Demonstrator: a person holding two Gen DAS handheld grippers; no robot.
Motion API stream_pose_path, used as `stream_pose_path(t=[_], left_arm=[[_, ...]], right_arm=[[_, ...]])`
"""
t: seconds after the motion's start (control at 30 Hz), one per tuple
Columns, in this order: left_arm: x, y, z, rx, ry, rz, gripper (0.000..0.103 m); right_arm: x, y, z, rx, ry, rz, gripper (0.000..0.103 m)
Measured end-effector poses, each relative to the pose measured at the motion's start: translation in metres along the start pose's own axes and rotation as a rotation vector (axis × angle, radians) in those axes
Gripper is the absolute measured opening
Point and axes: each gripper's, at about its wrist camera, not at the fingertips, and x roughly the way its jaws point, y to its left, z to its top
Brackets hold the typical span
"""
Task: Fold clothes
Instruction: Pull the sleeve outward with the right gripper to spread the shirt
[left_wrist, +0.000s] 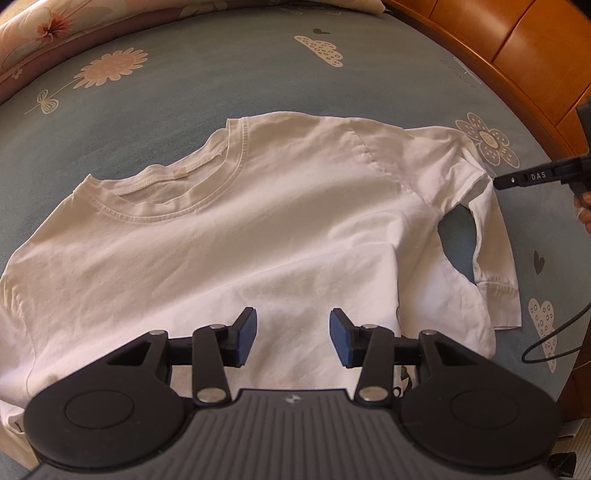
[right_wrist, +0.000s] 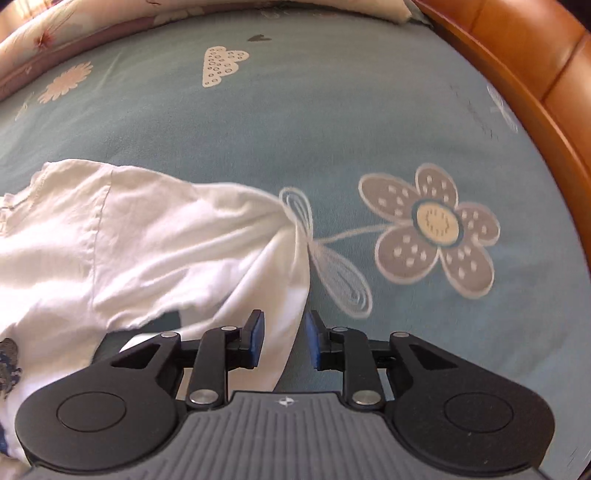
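A white t-shirt (left_wrist: 229, 236) lies spread on the blue-grey bedsheet (left_wrist: 192, 92), collar toward the far side. My left gripper (left_wrist: 293, 338) is open and empty above the shirt's body. My right gripper (right_wrist: 284, 341) is open above the edge of the shirt's right sleeve (right_wrist: 207, 243), with nothing between its pads. In the left wrist view, the right gripper's fingers (left_wrist: 532, 176) show at the right, their tip at the sleeve's (left_wrist: 491, 236) shoulder edge. A dark print (right_wrist: 9, 363) shows at the shirt's lower left in the right wrist view.
The sheet carries flower, cloud and heart prints (right_wrist: 436, 225). A wooden bed frame (left_wrist: 517, 48) curves along the right side. A floral pillow or quilt (left_wrist: 48, 29) lies at the far left. A black cable (left_wrist: 554, 332) hangs at the right edge.
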Motion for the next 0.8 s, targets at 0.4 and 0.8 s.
stream_pose_path(t=[0.4, 0.8], left_arm=[[-0.006, -0.025, -0.004, 0.001, -0.023, 0.036, 0.055], [-0.011, -0.039, -0.023, -0.028, -0.013, 0.066, 0.06]], right_arm=[[0.009, 0.011, -0.083, 0.307, -0.005, 0.105, 0.031], [-0.016, -0.005, -0.056, 0.052, -0.032, -0.022, 0.002]])
